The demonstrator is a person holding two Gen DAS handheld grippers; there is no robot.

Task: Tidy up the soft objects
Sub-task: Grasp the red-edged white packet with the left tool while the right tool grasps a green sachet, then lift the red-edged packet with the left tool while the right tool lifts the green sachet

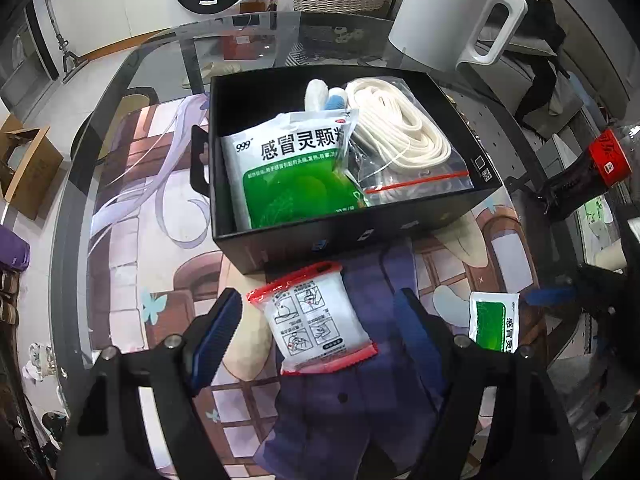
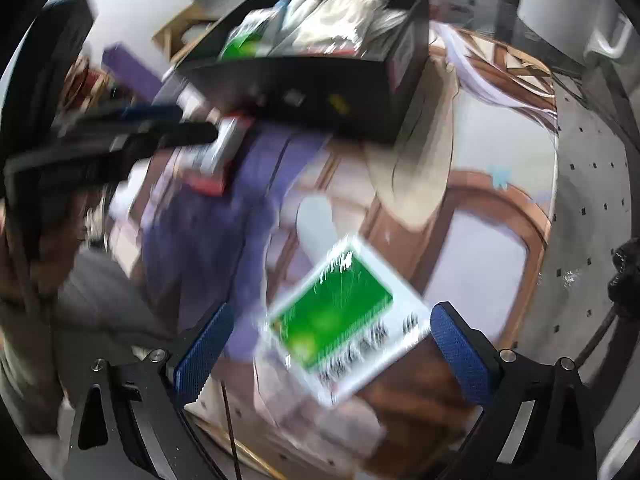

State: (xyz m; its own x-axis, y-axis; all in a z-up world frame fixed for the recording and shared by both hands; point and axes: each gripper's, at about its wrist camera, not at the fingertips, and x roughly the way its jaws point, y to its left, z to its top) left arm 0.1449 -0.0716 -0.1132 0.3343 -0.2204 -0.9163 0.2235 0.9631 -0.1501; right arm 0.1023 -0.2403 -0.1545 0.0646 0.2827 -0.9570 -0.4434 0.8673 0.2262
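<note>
Left gripper [image 1: 318, 332]: jaws apart, straddling the red-edged pack [image 1: 318, 320], pads clear of it on both sides. Nothing clamped yet. Pack lying flat on the printed mat [image 1: 168, 248], just in front of the black box [image 1: 352, 232]. Best done by dropping straight down, keeping the pack centred, then closing across its short width; soft filling likely to bulge, so grip low and gently, then lift clear of the box wall before moving over. Box already crowded with a big green bag [image 1: 292, 168], a zip bag of white cord [image 1: 396, 140] and a gauze roll [image 1: 320, 92], so probably room only near the front edge.

Right gripper [image 2: 332, 344]: jaws spread wide, empty, above the small green sachet [image 2: 340, 328], which lies flat on the mat, well apart from the box. Sachet thin and flat, hence likely hard to pinch: better to come in steep, one pad past each long edge, and close slowly.

Left wrist view, sharp: box contents, print on the packs, a white kettle [image 1: 452, 20] behind, a dark bottle [image 1: 580, 176] at right, and the sachet [image 1: 494, 322] to the right of the pack. Right wrist view, blurred: the left tool [image 2: 132, 132] seen side-on over the pack [image 2: 224, 148], and the sachet's place between the right pads, absent from the other view. Whether that tool touches the pack: cannot tell.
</note>
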